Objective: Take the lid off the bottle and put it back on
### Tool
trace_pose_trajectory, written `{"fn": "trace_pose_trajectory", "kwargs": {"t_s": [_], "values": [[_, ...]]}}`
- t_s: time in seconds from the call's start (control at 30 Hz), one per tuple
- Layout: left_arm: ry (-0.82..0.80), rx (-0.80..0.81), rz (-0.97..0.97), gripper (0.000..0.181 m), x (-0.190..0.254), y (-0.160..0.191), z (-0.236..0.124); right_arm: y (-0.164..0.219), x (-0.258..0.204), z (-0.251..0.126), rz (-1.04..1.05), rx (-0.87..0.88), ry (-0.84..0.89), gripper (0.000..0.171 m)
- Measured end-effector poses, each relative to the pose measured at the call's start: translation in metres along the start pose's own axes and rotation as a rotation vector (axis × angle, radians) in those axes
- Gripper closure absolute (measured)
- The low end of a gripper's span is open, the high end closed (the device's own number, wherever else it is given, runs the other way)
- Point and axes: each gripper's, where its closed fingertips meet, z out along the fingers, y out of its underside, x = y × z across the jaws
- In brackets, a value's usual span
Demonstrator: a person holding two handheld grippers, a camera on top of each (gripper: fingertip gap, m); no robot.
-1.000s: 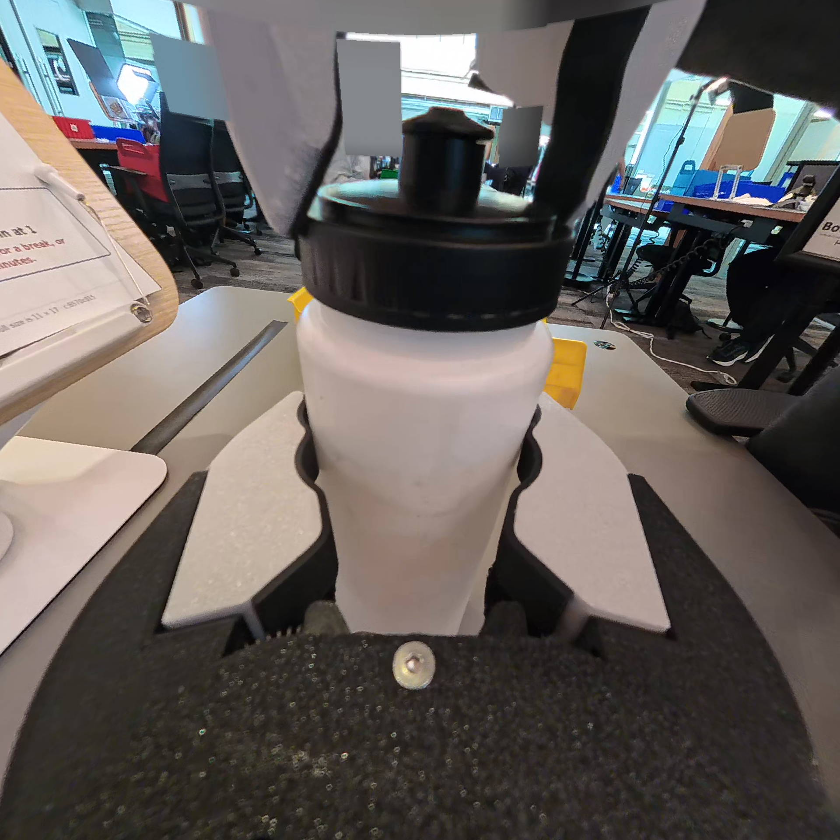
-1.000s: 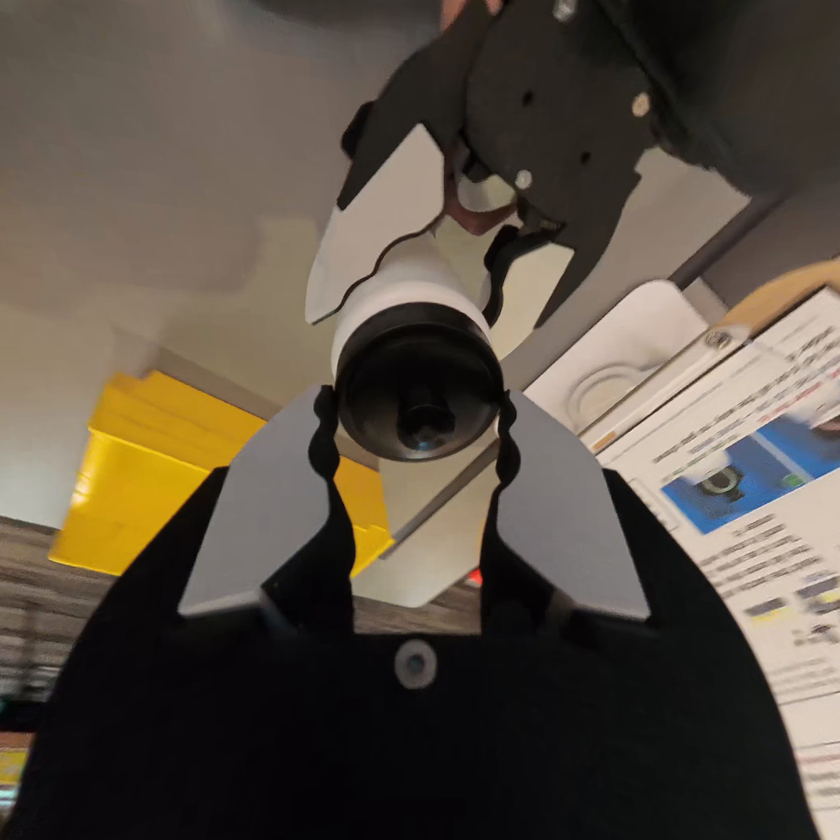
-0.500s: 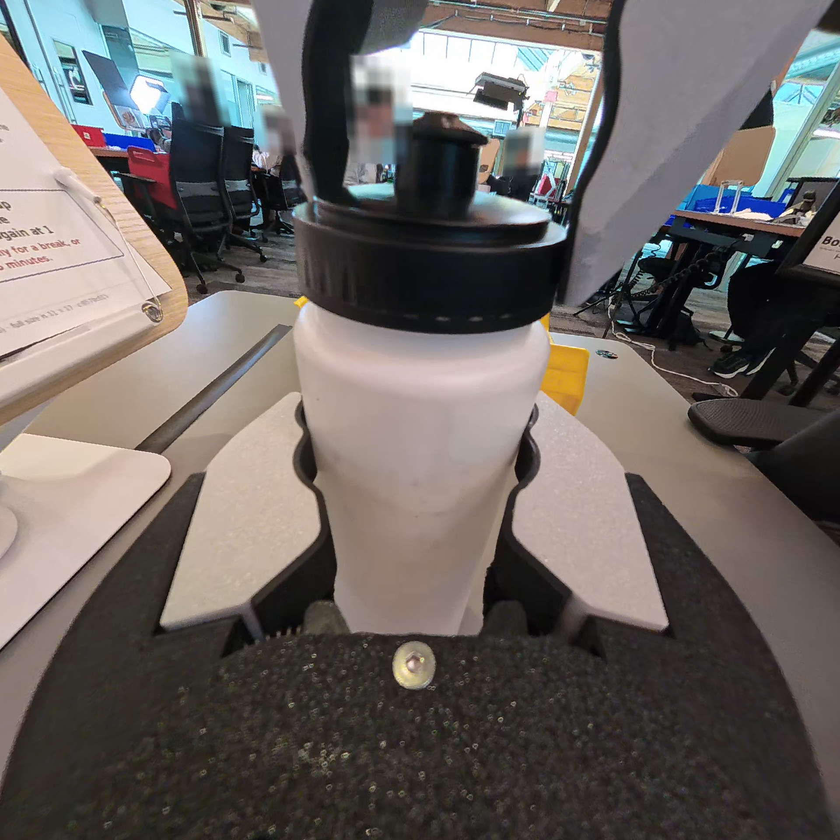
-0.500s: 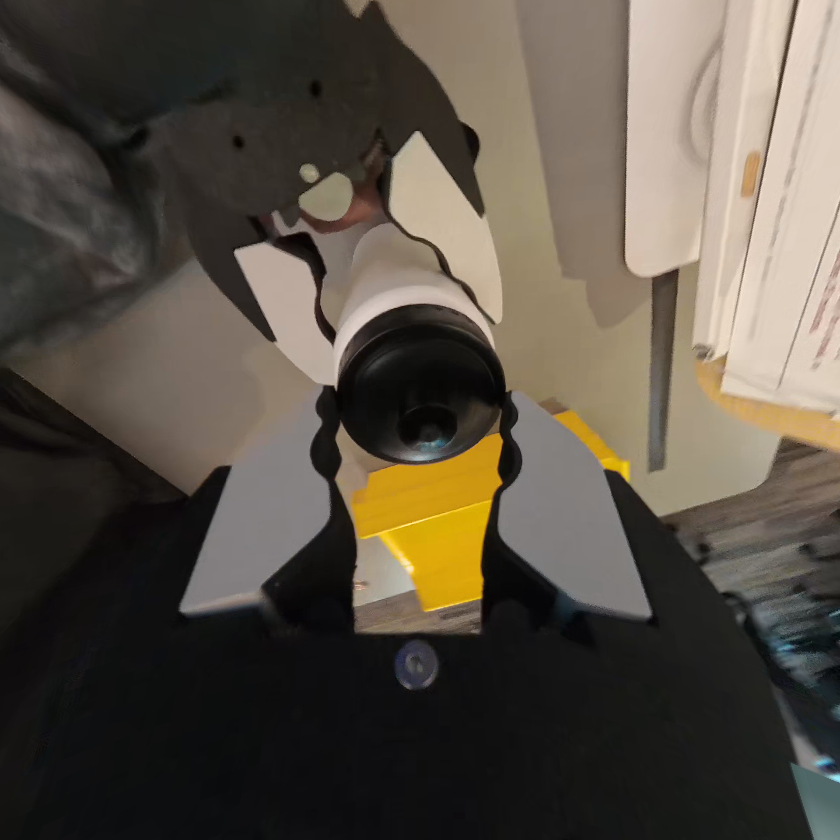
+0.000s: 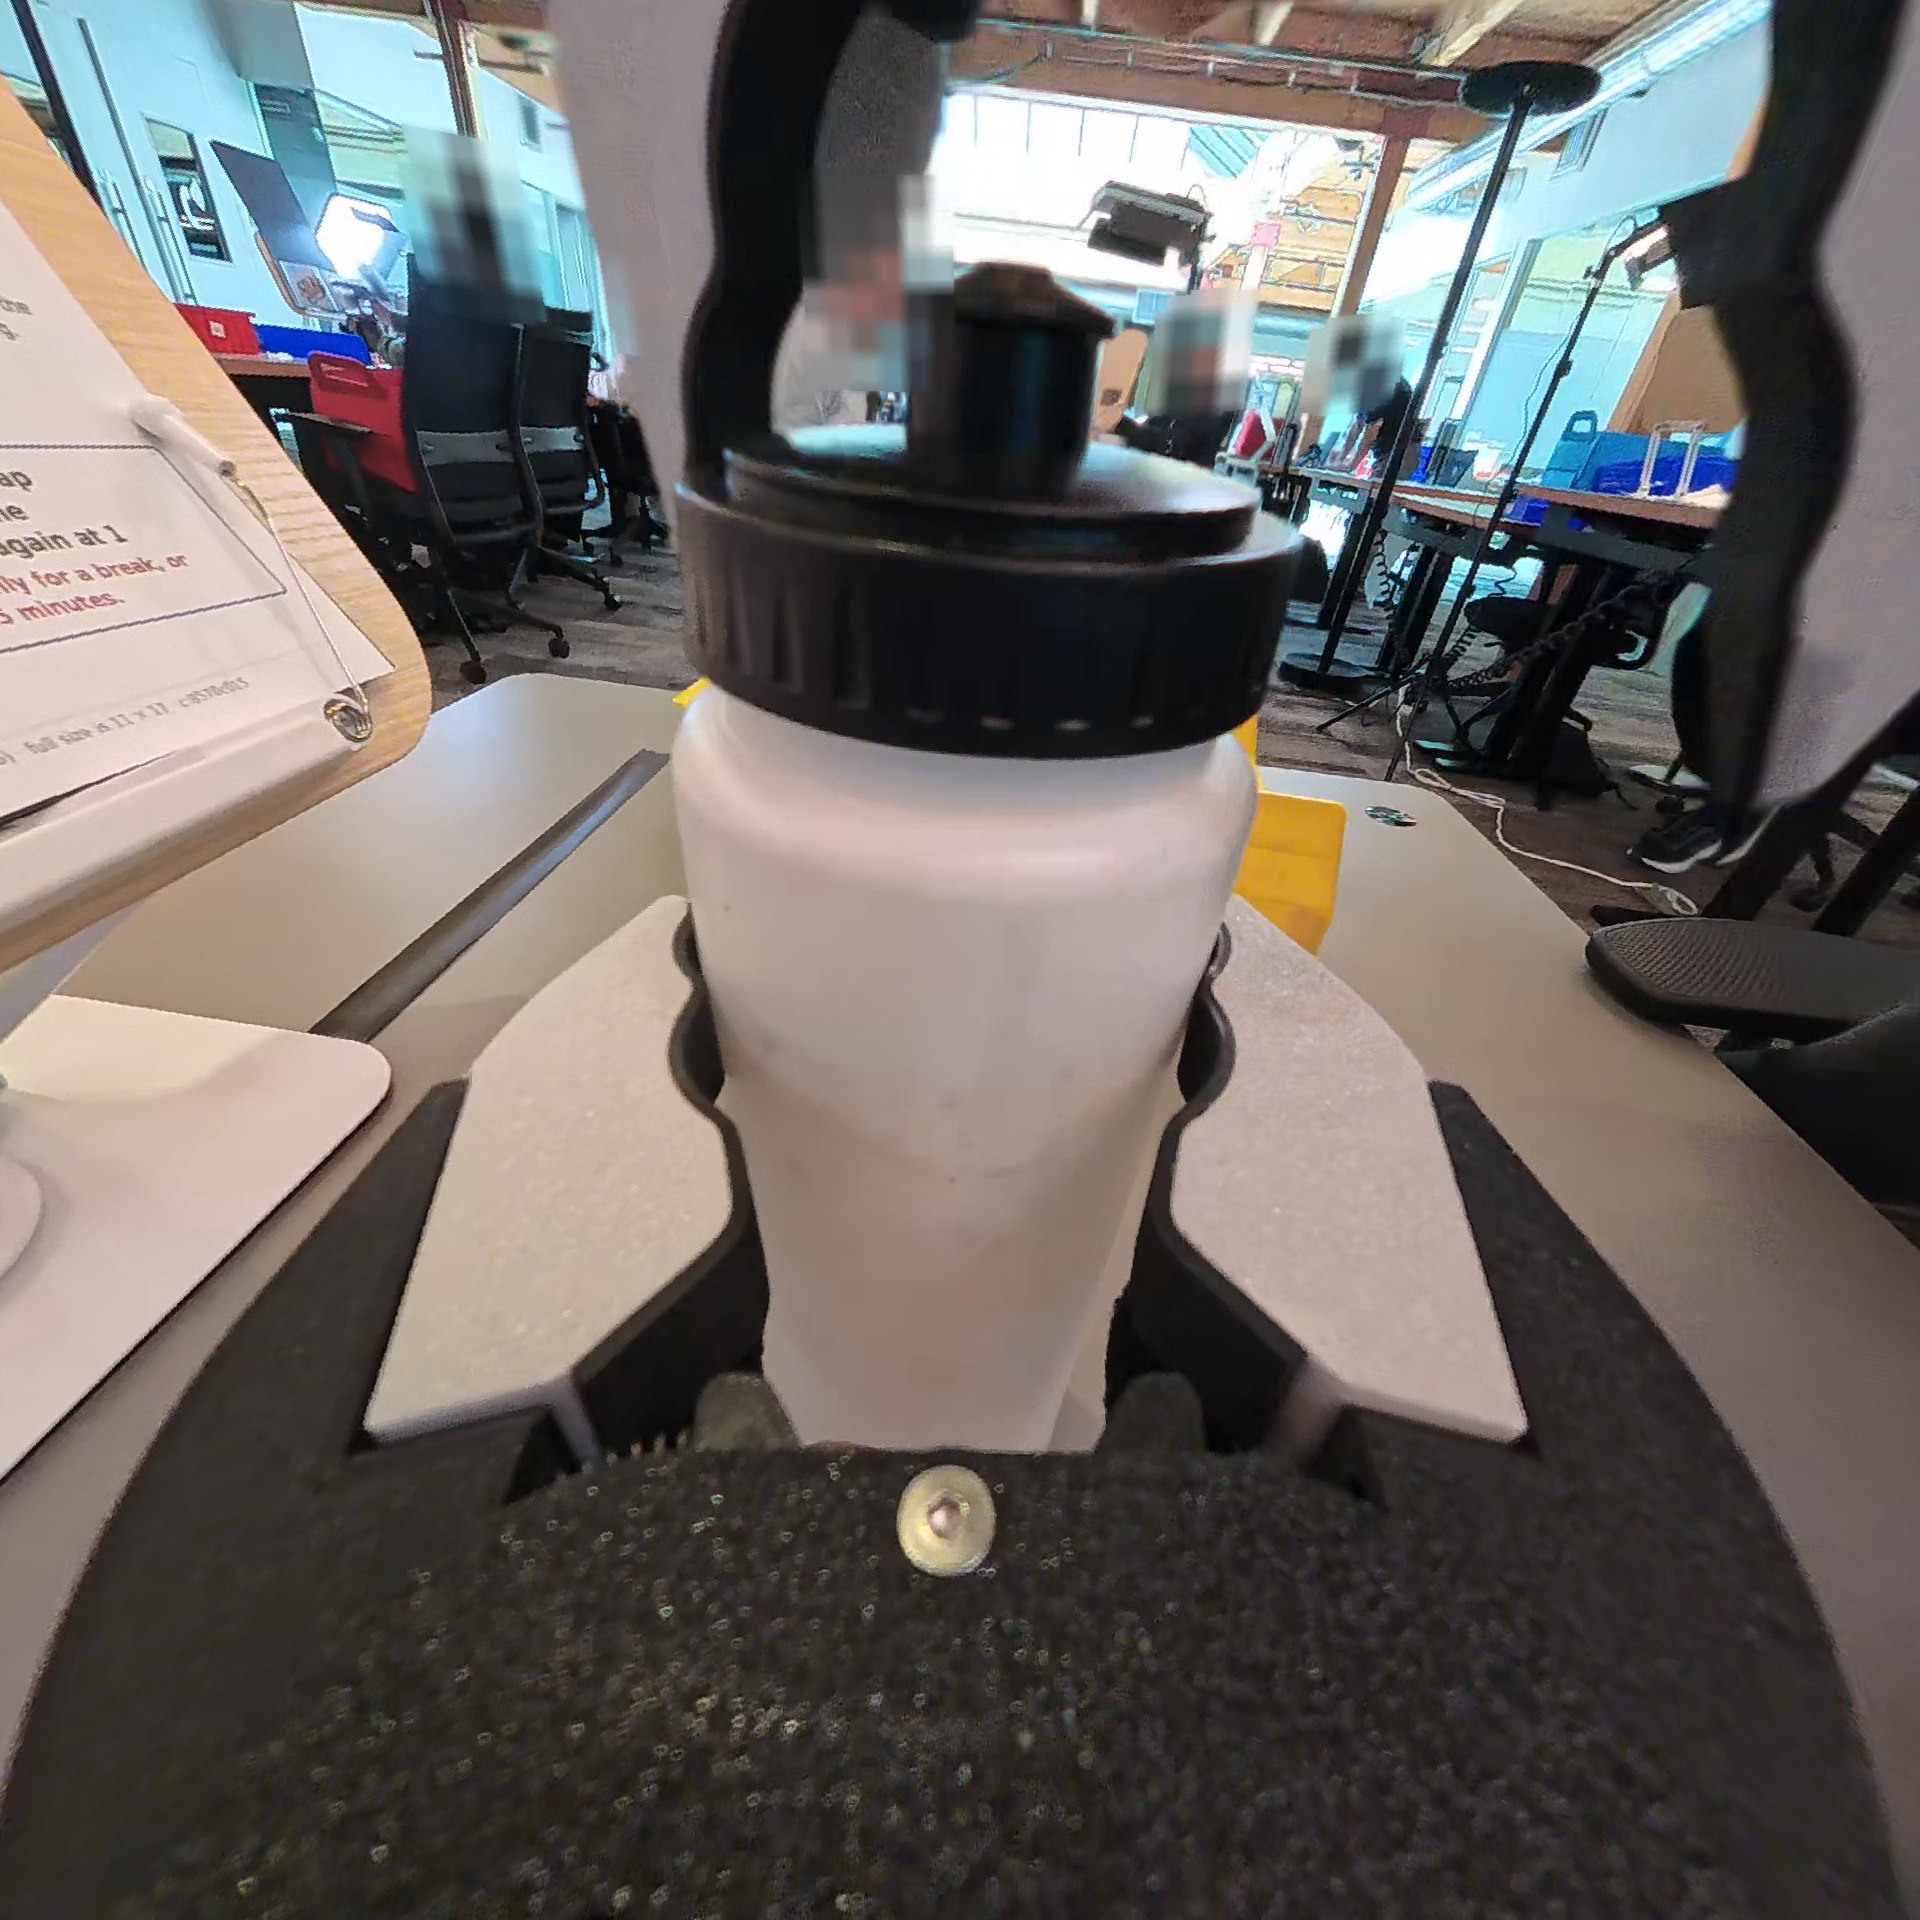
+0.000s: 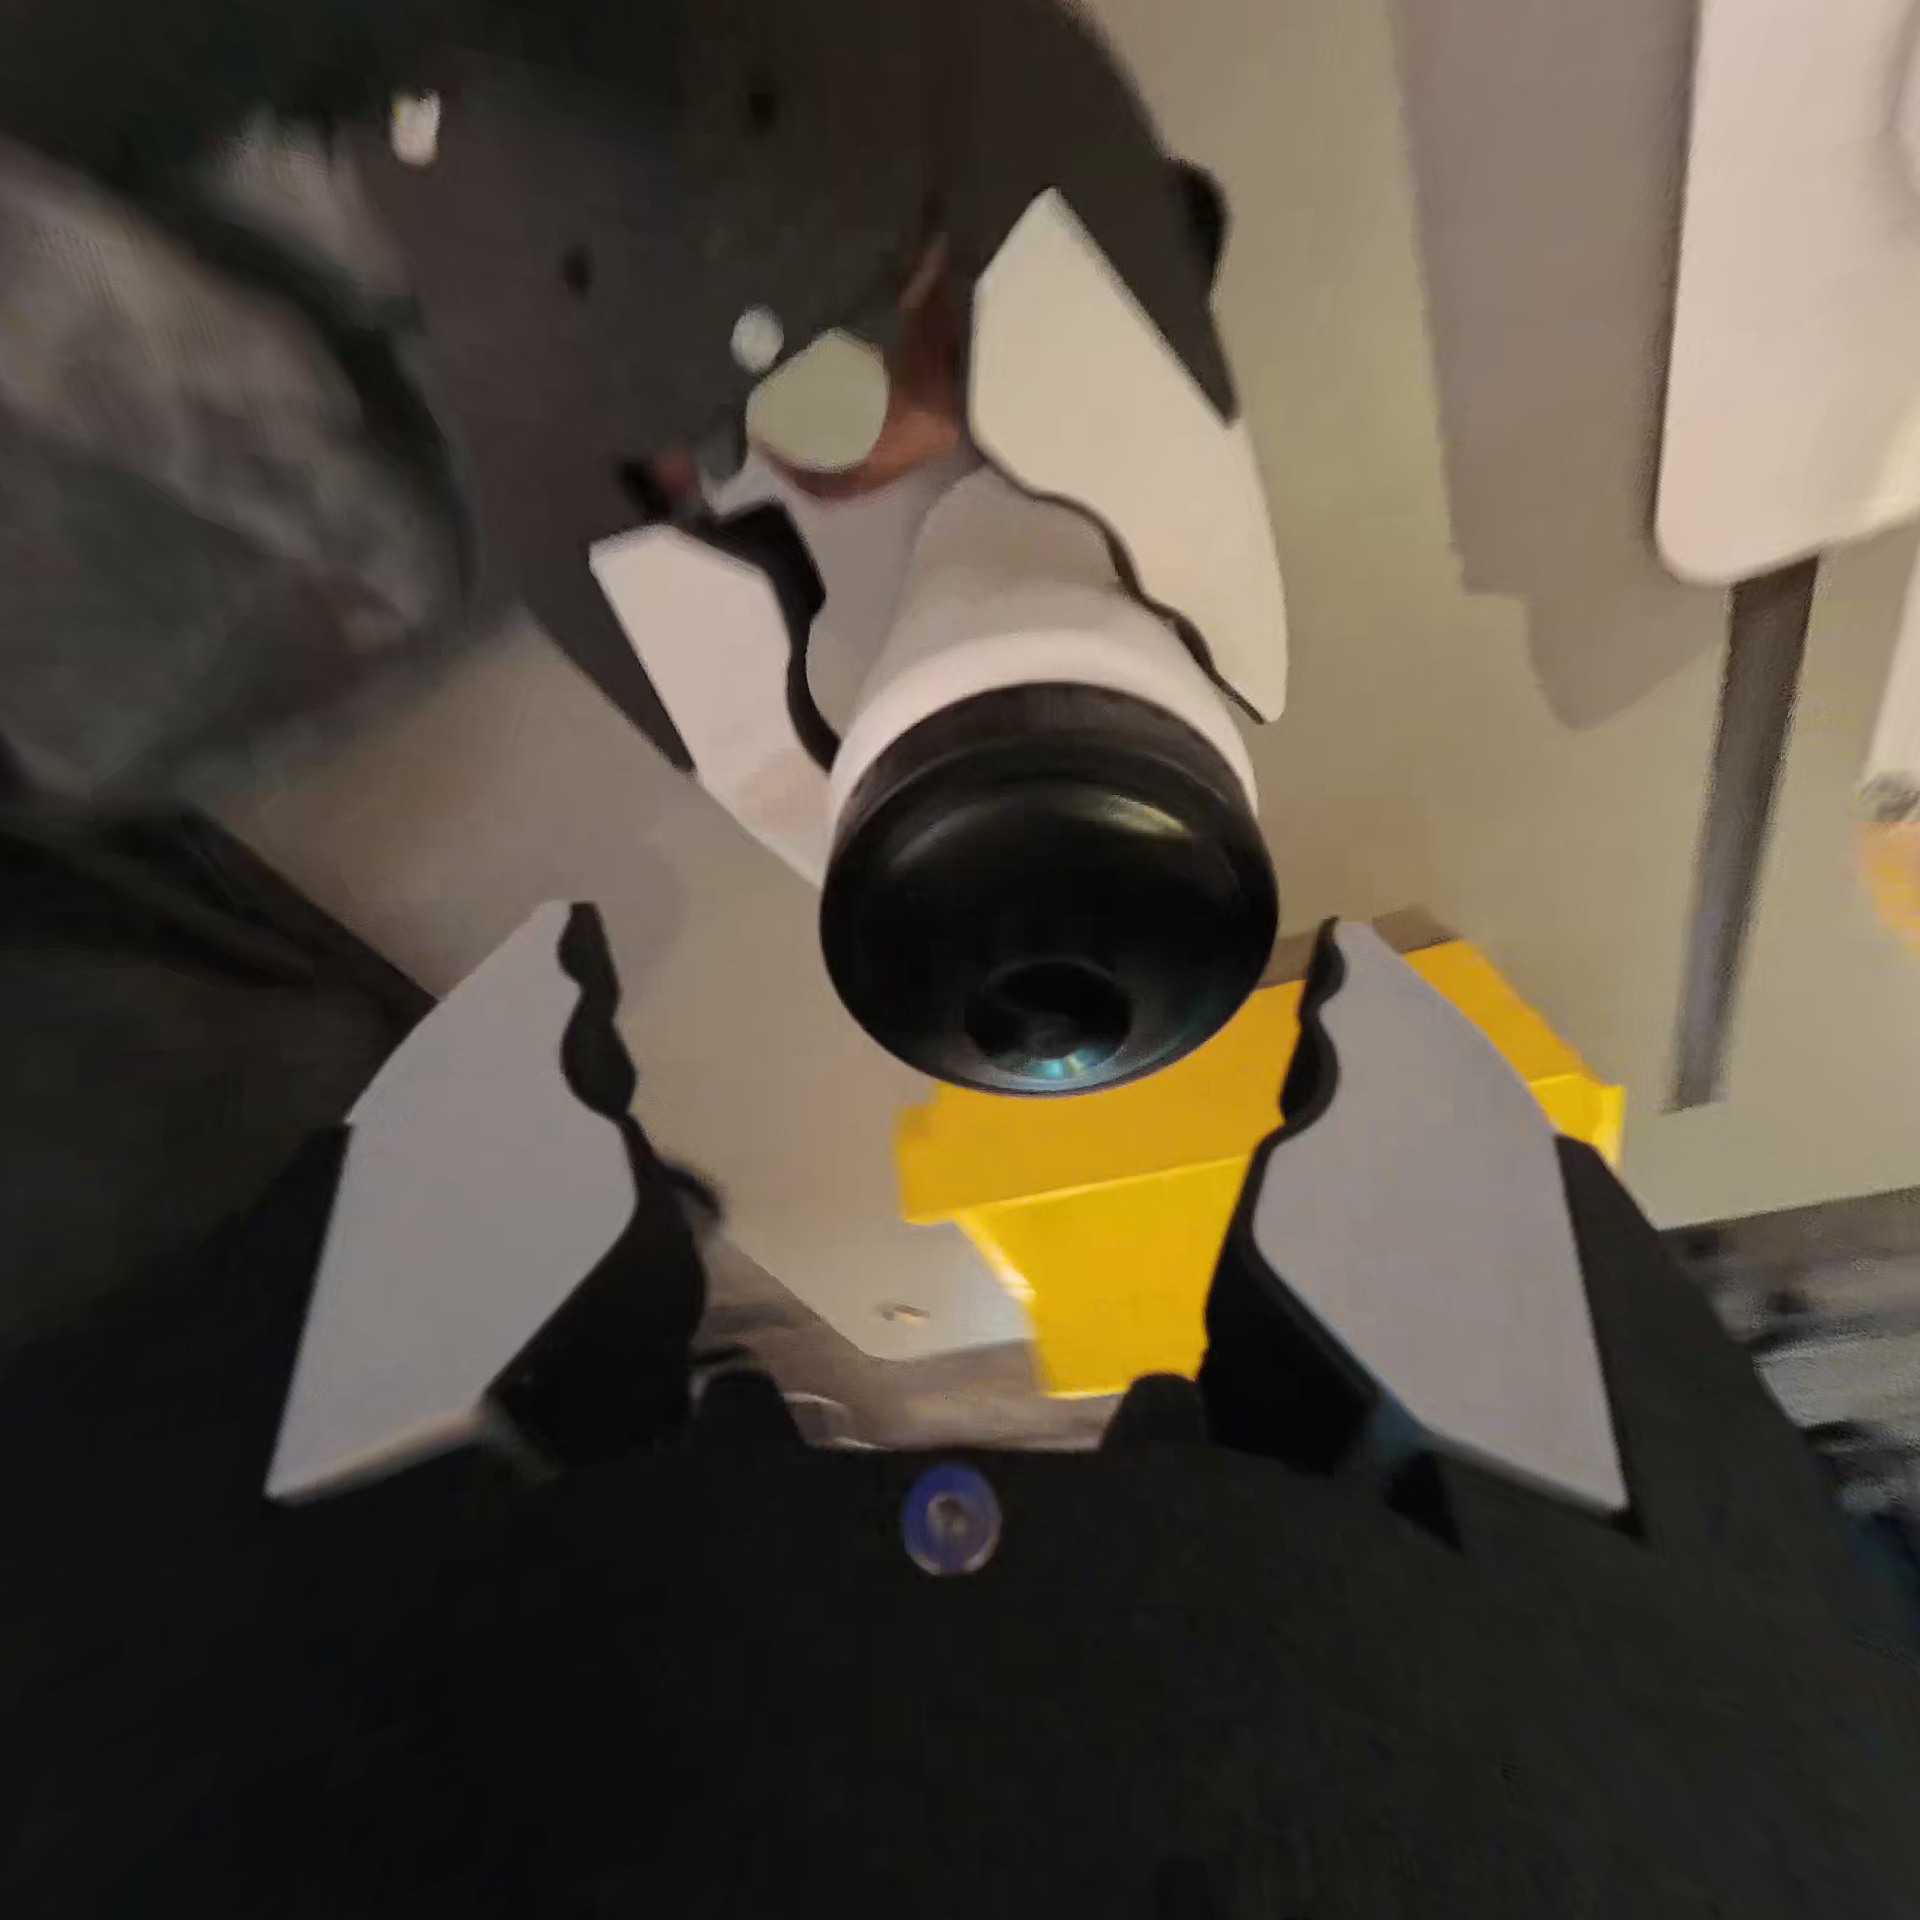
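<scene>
Since half a second ago the right gripper (image 6: 945,1023) has let go of the lid (image 5: 982,613): its fingers, then pressed to the cap's sides, now stand spread wide with clear gaps on both flanks, and in the right wrist view the lid has drifted up and to the right of the midline. That view is blurred. The black lid sits on the white bottle (image 5: 961,997), its spout (image 5: 1023,384) upright; whether it is fully screwed down cannot be told. The bottle stands upright above the table (image 5: 1621,1174), clamped at its waist by the left gripper (image 5: 951,1101), whose wavy pads press both sides of the body. In the left wrist view one right finger (image 5: 748,260) hangs just behind the lid's left edge and the other is far off at the right border, neither gripping the cap. Behind the bottle lies a yellow bin (image 6: 1101,1195) at the table's far edge. To the left stands a wooden board (image 5: 208,582) bearing a printed sheet, with a white base plate (image 5: 177,1164) below it. Beyond are office chairs and desks.
</scene>
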Motion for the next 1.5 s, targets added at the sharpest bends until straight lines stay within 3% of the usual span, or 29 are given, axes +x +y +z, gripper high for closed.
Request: {"fn": "trace_pose_trajectory", "kwargs": {"t_s": [0.13,0.3,0.43,0.53,0.63,0.93,1.1,1.5], "values": [[0.011,-0.006,-0.002,0.094,0.001,0.0,-0.001,0.017,0.017,-0.007,-0.437,-0.014,0.107,0.047],[0.031,-0.015,-0.002,0.094,0.003,0.001,-0.002,0.003,0.026,-0.033,-0.95,0.14,0.277,0.086],[0.038,-0.02,0.002,0.094,0.005,0.002,-0.002,0.003,0.011,-0.024,-1.176,0.116,0.191,0.089],[0.043,-0.024,0.004,0.094,0.006,0.002,-0.002,-0.004,0.015,-0.024,-1.275,0.08,0.224,0.09],[0.041,-0.037,0.012,0.094,0.006,0.003,-0.001,-0.015,0.001,-0.035,-1.319,0.161,0.157,0.101],[0.043,-0.039,0.01,0.094,0.006,0.003,-0.001,-0.008,0.013,-0.016,-1.358,0.062,0.165,0.088],[0.044,-0.037,0.006,0.094,0.005,0.002,-0.002,-0.012,0.013,-0.012,-1.35,0.099,0.159,0.098],[0.025,-0.038,-0.006,0.094,0.001,0.002,-0.005,-0.017,0.013,-0.013,-0.693,0.175,0.049,0.099]]}}
